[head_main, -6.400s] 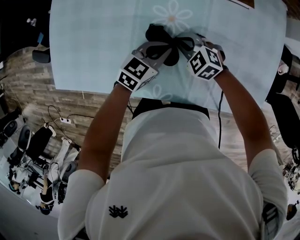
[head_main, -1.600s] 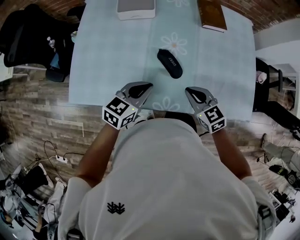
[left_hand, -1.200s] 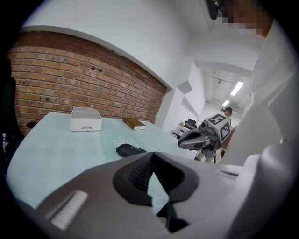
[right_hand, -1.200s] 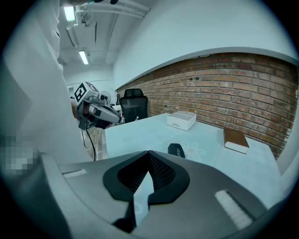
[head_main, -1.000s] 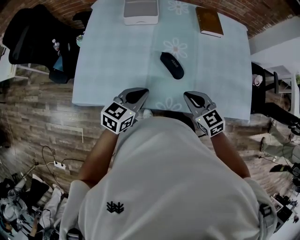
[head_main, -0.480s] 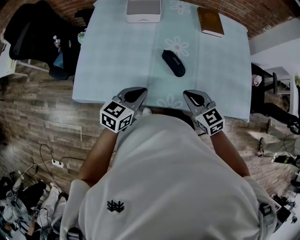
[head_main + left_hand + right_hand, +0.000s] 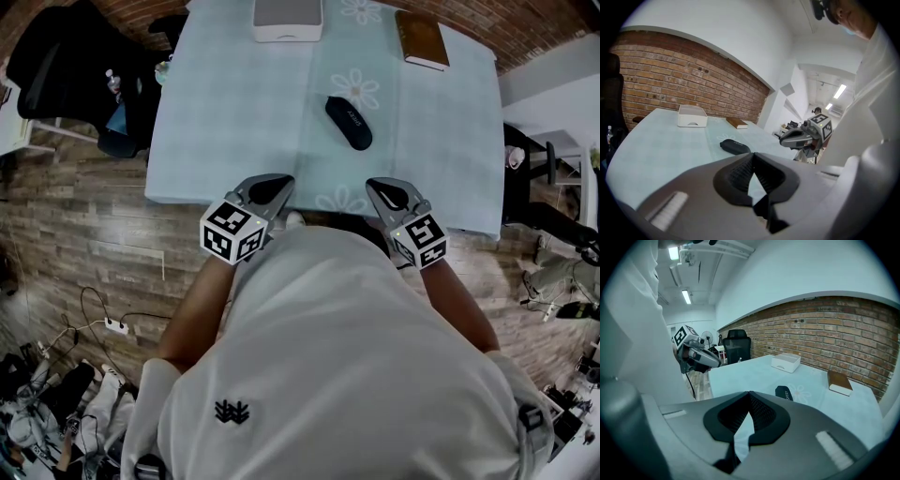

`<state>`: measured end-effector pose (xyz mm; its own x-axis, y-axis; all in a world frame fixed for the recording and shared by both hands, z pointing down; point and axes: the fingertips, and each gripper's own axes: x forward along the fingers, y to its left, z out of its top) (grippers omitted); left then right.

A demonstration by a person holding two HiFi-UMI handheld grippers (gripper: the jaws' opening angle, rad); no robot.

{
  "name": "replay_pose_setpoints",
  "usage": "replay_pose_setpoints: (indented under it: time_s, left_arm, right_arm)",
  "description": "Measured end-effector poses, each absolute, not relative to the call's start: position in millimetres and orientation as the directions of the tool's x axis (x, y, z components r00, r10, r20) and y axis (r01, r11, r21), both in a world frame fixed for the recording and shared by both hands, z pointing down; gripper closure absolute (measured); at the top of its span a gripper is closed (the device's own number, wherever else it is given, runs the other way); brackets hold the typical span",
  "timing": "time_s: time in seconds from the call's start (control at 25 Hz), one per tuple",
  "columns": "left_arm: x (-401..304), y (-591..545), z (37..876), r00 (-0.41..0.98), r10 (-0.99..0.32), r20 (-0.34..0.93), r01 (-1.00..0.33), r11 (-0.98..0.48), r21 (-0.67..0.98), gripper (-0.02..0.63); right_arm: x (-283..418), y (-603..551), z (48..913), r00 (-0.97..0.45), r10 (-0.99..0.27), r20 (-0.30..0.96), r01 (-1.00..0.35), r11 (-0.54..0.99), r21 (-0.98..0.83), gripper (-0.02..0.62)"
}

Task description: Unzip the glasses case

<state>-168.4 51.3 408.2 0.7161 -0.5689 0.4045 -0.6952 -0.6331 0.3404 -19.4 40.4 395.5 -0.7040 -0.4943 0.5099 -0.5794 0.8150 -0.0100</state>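
From the head view we see the black glasses case (image 7: 349,123) lying on the pale blue table (image 7: 234,112), well apart from both claws. The left gripper (image 7: 279,181) and right gripper (image 7: 374,186) hang at the near edge, while a white box (image 7: 287,19) and a brown book (image 7: 421,39) sit at the far edge.

In the left gripper view we find its jaws clenched on nothing, with the case ahead on the table.

In the right gripper view the jaws are likewise pressed together and empty, and the case lies beyond their tips.
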Motion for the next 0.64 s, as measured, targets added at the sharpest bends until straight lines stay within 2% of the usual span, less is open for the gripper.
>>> replay_pose_setpoints:
  time_s: [0.64]
  left_arm:
    - [-166.7,46.8,417.2,0.735,-0.543,0.407,-0.676,-0.641,0.365,0.551]
  right_arm:
    - [-20.5,38.4,400.8,-0.690,-0.495,0.529,-0.588,0.809,-0.011,0.595]
